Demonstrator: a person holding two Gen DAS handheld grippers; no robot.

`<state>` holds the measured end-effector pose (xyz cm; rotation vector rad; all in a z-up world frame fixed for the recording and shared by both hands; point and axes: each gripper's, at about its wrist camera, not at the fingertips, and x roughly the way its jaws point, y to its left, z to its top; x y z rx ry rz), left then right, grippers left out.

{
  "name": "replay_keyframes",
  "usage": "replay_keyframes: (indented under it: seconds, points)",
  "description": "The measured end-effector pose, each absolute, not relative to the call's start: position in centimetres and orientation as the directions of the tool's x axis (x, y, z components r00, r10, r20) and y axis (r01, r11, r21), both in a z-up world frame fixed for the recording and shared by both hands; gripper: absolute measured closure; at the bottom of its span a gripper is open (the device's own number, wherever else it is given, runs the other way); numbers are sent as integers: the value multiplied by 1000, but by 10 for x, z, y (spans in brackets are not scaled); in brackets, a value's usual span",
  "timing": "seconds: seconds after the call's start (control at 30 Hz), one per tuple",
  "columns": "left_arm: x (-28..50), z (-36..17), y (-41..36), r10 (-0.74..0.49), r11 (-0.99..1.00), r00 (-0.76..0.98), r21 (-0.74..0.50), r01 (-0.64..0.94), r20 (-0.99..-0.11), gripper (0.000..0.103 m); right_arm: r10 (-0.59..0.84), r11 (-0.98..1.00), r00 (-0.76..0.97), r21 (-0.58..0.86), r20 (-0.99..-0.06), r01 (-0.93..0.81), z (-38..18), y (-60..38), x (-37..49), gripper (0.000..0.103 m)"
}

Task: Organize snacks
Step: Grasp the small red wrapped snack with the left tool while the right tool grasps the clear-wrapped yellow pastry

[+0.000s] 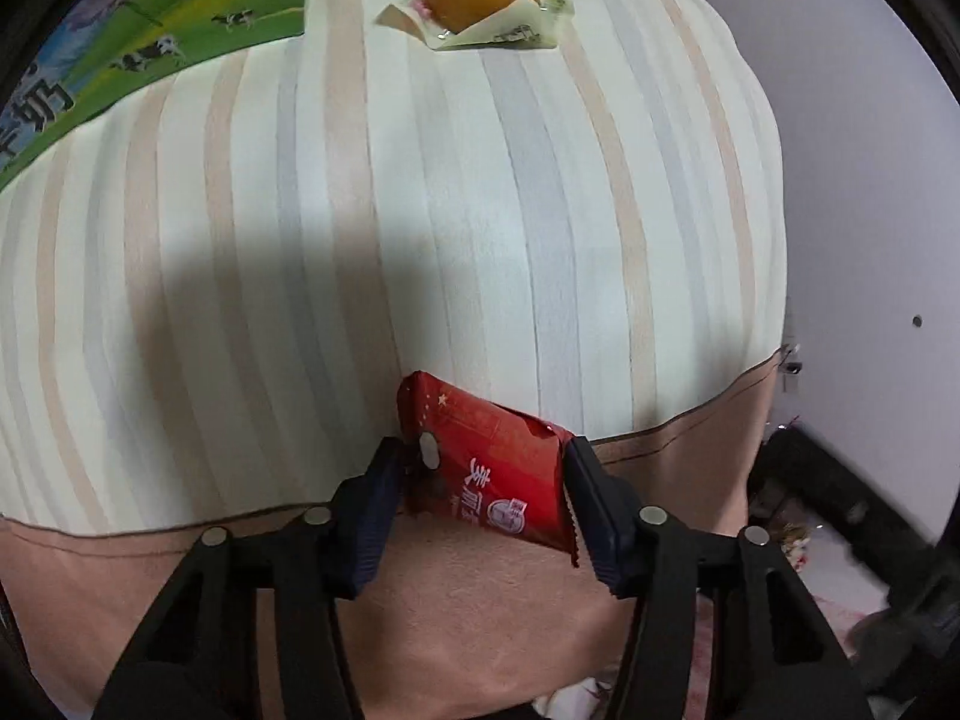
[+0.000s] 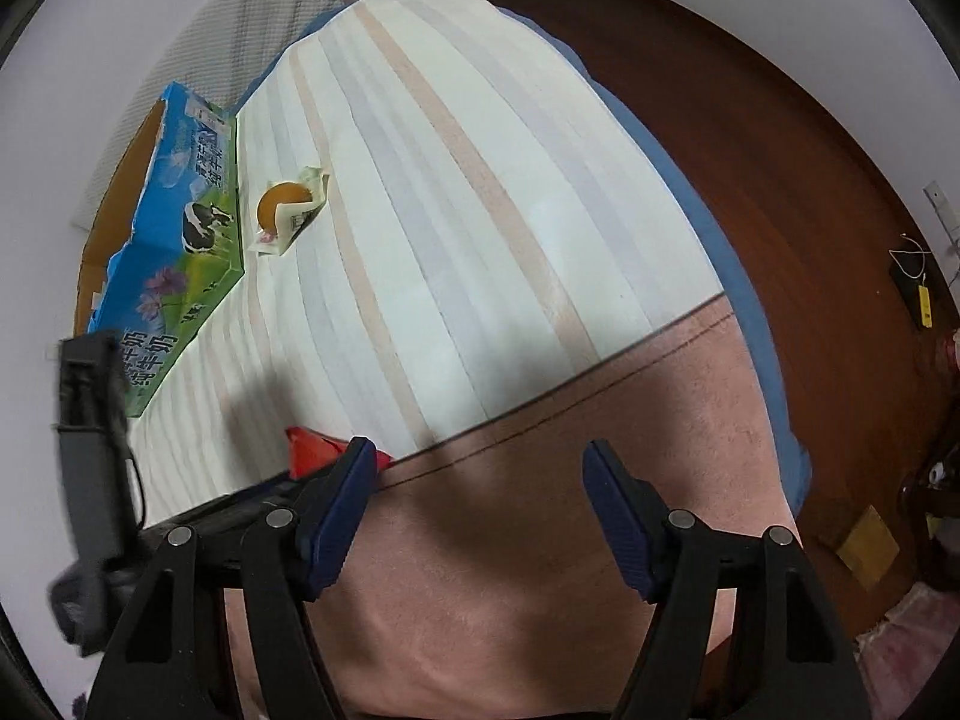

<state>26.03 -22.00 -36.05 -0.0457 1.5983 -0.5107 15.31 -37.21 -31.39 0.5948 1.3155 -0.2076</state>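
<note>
My left gripper point(image 1: 483, 468) is shut on a red snack packet point(image 1: 489, 462), holding it over the near edge of the striped bed sheet point(image 1: 420, 210). A packaged orange egg snack point(image 1: 477, 3) lies far ahead on the sheet; it also shows in the right wrist view point(image 2: 288, 210). A blue-green milk carton box point(image 2: 180, 240) with an open top stands at the left; its side shows in the left wrist view point(image 1: 138, 42). My right gripper point(image 2: 480, 468) is open and empty above the pink bed edge. A corner of the red packet point(image 2: 309, 450) shows left of it.
The pink blanket border point(image 2: 540, 510) runs along the near bed edge. Wooden floor point(image 2: 780, 180) lies to the right of the bed, with small items on it. The left gripper's body point(image 2: 90, 450) is at the left of the right wrist view.
</note>
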Motion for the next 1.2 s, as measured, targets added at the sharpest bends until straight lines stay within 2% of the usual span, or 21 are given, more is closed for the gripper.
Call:
replay_keyframes:
  seconds: [0.13,0.27,0.47,0.67,0.7,0.73,0.87,1.0,1.2]
  points:
    - [260,-357,-198,-299,909,-87,-311,277,-950,57,216,847,269,317,-939,427,-307,-364,192,28]
    - [283,-349,-142,-249,955,-2,-246,165,-969,57,245,862,288,344,-926,372,-307,-353,247,29]
    - [315,-350,-81,-245,969,50,-247,-24,-968,57,287,859,280,376,-916,349,-331,-333,325,29]
    - [321,-359,-64,-287,951,43,-290,-109,-957,57,263,880,227,329,-938,343,-360,-311,373,29]
    - [320,-362,-63,-298,947,37,-300,-116,-954,55,247,889,229,314,-942,334,-362,-307,376,30]
    - [320,-364,-60,-304,945,28,-306,-121,-952,55,214,909,225,278,-950,309,-363,-301,379,35]
    - [312,-376,-57,-314,944,1,-312,-111,-949,53,171,941,225,226,-959,252,-361,-286,375,37]
    - [304,-387,-77,-339,938,-44,-334,-92,-940,40,217,953,196,251,-956,168,-357,-265,344,38]
    - [294,-395,-99,-313,949,-48,-310,-50,-949,40,268,948,154,289,-951,137,-361,-246,291,39]
